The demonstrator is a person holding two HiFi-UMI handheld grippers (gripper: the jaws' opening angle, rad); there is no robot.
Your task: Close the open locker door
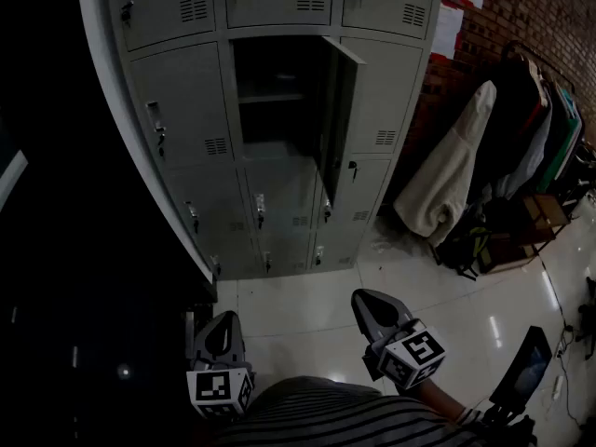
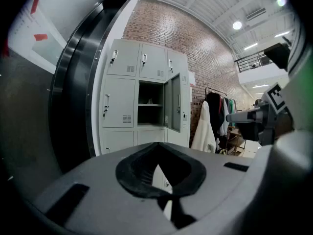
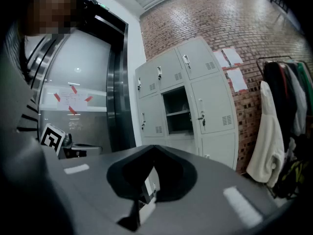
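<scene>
A bank of grey lockers (image 1: 177, 91) stands ahead. In its middle column one door (image 1: 337, 110) hangs open, hinged on its right side and swung out toward me, baring a dark compartment (image 1: 275, 101) with a shelf. The same opening shows in the left gripper view (image 2: 149, 104) and the right gripper view (image 3: 177, 112). Both grippers are held low near my body, far from the lockers. My left gripper (image 1: 223, 319) (image 2: 157, 148) is shut with nothing in it. My right gripper (image 1: 365, 298) (image 3: 154, 148) is shut and empty too.
A pale coat (image 1: 447, 175) and dark clothes hang on a rack (image 1: 540, 119) right of the lockers, against a brick wall (image 1: 549, 17), with bags (image 1: 484, 240) on the floor below. A dark metal-framed doorway (image 1: 93, 231) lies to the left. Glossy tiles (image 1: 307, 305) stretch to the lockers.
</scene>
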